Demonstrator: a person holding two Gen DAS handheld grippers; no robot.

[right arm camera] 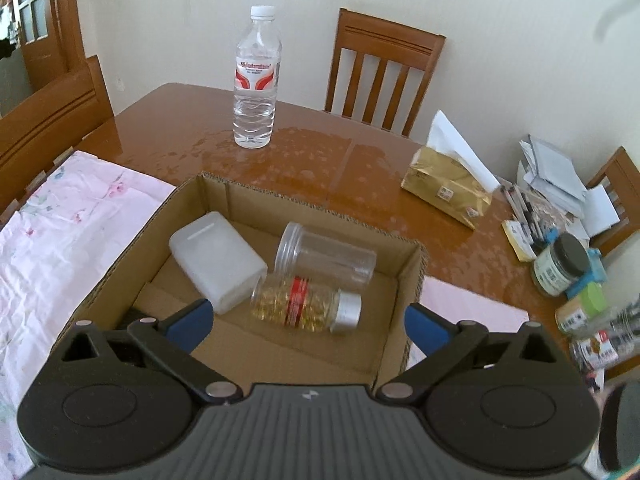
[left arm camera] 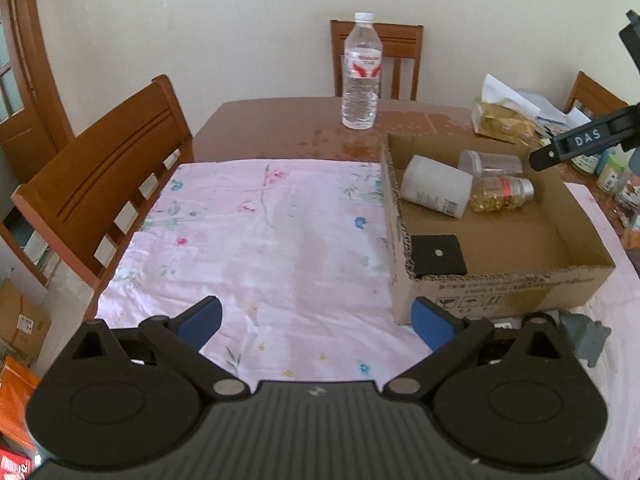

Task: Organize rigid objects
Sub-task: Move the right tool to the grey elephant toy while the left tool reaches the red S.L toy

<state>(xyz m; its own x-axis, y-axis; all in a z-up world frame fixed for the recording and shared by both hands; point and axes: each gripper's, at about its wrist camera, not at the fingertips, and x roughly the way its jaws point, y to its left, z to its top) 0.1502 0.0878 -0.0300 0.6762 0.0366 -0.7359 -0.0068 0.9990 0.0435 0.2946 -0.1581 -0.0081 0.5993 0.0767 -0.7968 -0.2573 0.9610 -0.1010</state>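
Now hovering right gripper (right arm camera: 306, 320) over cardboard box (right arm camera: 416, 276), fingers spread, empty; reaching next for water bottle (right arm camera: 256, 80), gripping mid-body.

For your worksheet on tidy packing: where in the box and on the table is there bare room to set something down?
Free: the box floor near its front wall, the pink cloth left of it, and bare table between the water bottle and tissue pack. Crowded: the box's far end and the table's right edge.

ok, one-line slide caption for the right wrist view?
Open right hand-held gripper above cardboard box holding white container, clear jar and capsule bottle.
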